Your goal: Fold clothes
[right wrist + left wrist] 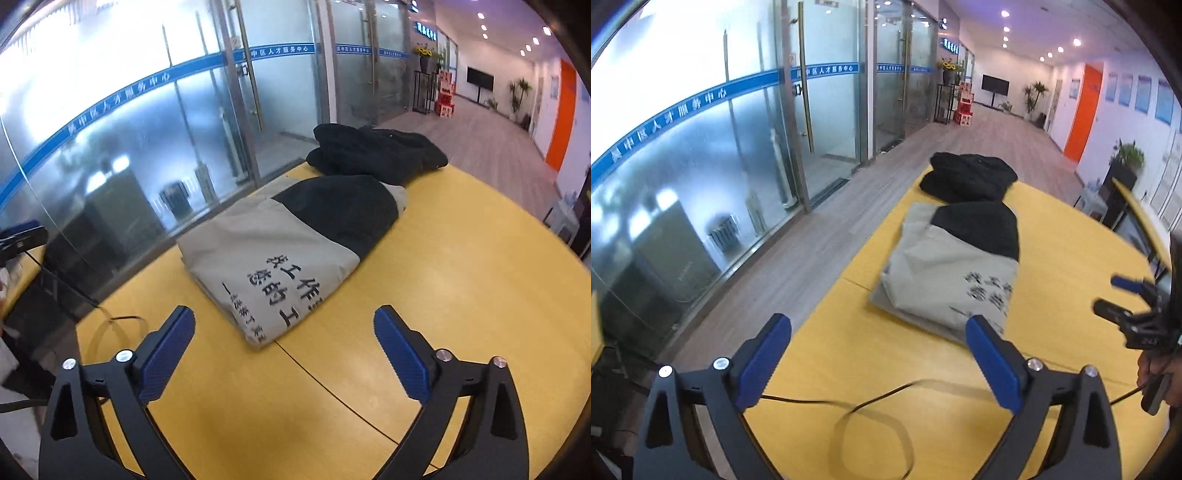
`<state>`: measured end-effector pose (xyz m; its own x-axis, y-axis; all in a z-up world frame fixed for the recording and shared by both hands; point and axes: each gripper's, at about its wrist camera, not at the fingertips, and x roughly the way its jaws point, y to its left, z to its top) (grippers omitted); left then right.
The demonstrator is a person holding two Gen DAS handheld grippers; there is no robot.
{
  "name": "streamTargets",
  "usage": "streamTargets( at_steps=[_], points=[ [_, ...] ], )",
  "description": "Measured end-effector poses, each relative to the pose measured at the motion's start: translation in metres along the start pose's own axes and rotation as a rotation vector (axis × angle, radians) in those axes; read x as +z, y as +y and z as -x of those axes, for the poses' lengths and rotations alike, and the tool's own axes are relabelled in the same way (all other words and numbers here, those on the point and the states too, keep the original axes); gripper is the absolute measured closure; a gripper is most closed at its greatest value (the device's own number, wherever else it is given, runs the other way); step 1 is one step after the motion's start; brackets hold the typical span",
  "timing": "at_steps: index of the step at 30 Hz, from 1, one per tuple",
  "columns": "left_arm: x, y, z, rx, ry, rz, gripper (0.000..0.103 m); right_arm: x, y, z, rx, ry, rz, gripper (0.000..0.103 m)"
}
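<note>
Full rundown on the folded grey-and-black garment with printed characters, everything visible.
The folded grey-and-black garment is a compact, roughly rectangular bundle of thin, smooth-looking fabric, layers stacked at its near edge. The near part is grey with dark printed characters; the far part is black. It lies flat on the yellow table, its near corner over the tabletop seam. Its far end meets or slightly overlaps the black garment pile. Neither the left gripper nor the right gripper touches it; both jaws are spread.

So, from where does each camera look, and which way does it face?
Left wrist: on the left gripper, facing along the yellow table at the folded grey-and-black garment; the right gripper shows at right.
Right wrist: on the right gripper, facing the same garment.
Shared: that garment, black garment, glass wall.
</note>
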<state>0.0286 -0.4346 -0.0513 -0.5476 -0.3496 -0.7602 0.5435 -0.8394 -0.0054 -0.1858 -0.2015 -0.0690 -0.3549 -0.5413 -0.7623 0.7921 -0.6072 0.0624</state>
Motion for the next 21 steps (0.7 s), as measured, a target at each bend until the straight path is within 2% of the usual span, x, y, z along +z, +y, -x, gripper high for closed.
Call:
streamTargets(
  at_steps=[3, 7, 14, 21],
  points=[
    [-0.01, -0.031, 0.023, -0.012, 0.05, 0.026, 0.005, -0.008, 0.024, -0.01, -0.045, 0.068, 0.038, 0.001],
    [-0.021, -0.057, 0.024, 0.016, 0.062, 0.021, 0.005, -0.015, 0.038, -0.016, -0.055, 0.143, 0.06, 0.001],
    [-0.028, -0.088, 0.018, 0.045, 0.068, 0.044, 0.005, -0.013, 0.045, 0.005, -0.097, 0.141, 0.1, 0.001],
    [-0.019, -0.093, 0.0, 0.038, 0.067, 0.054, 0.003, -0.002, 0.043, 0.005, -0.135, 0.152, 0.126, 0.001]
  ],
)
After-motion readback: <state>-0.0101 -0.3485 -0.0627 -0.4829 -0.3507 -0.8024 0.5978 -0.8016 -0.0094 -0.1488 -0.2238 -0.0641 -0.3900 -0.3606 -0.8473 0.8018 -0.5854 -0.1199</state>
